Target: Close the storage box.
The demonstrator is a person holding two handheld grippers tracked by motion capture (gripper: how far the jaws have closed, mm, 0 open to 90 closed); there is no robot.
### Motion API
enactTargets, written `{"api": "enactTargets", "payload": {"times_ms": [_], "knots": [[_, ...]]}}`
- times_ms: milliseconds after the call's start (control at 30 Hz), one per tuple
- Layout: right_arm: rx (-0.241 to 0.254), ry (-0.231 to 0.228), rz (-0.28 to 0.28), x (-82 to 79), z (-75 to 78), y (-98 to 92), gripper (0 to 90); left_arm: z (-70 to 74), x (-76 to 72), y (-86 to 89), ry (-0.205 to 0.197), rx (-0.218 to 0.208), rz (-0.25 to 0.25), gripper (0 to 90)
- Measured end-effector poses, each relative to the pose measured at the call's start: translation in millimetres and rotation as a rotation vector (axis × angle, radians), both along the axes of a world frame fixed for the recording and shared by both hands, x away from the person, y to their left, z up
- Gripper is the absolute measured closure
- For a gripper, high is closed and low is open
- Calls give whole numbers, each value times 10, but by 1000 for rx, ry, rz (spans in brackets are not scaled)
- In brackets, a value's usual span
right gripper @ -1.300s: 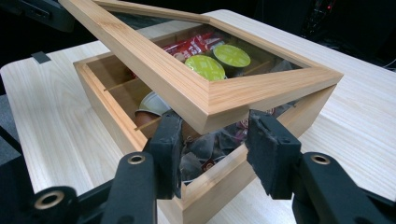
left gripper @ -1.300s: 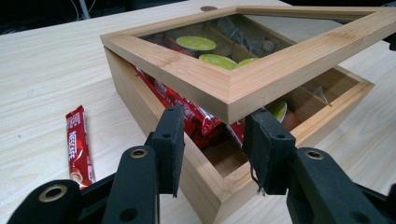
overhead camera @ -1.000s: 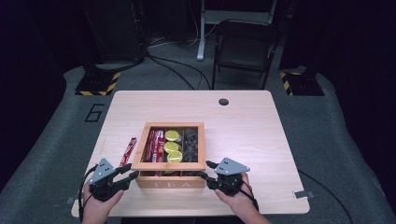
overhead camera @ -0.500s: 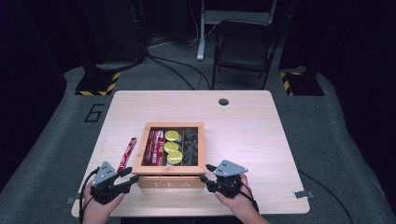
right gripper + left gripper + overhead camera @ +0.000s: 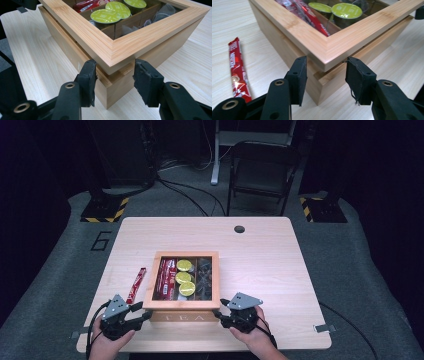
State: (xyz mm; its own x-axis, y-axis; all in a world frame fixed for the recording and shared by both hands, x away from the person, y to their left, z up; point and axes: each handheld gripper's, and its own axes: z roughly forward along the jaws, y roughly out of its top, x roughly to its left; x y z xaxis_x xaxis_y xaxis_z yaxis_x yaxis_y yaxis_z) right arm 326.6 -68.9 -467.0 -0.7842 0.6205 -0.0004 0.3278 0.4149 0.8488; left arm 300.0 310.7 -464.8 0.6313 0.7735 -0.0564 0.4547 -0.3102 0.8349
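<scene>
You see a light brown wooden box (image 5: pixel 181 309), lime green round lids (image 5: pixel 184 265) inside, a shiny red packet (image 5: pixel 136 285), and black grippers (image 5: pixel 142 312).

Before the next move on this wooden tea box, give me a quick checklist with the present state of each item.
1. Left hand-held gripper straddles the near left corner of the tea box lid, its jaws just opening, pads not pressing: ok.
2. Right hand-held gripper straddles the near right lid corner: ok.
3. Right pads gripping the lid: cannot tell.
4. Lid flat on the box base: not ok, a gap shows at both corners.
5. Green capsules seated in their compartments: ok.
6. Red stick packet lies apart from the box on the table: ok.
</scene>
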Motion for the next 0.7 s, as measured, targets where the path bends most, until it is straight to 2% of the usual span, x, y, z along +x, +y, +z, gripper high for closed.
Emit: {"api": "enactTargets", "payload": {"times_ms": [100,200,267,333,367,400,467,567,600,700], "knots": [[-4,0,12,6,-5,-7,522,-3,3,7,5,-1,-4,512],[-13,18,4,3,-18,7,518,5,0,19,-11,-44,2,488],[-52,20,18,13,-57,17,519,10,-4,32,-5,-51,13,488],[-60,40,23,21,-83,28,515,-3,9,48,4,-43,16,492],[-58,48,21,26,-92,31,513,-14,15,45,-1,-53,19,493],[-57,48,22,29,-93,29,514,-9,13,47,14,-54,13,492],[-41,60,7,23,-92,41,514,-19,17,35,6,-44,9,492],[-50,58,14,24,-91,34,513,-20,19,25,9,-21,-5,491],[-46,59,15,26,-92,35,513,-25,13,12,16,-33,3,490],[-40,68,18,29,-93,31,499,-25,18,15,15,-26,-3,487]]}}
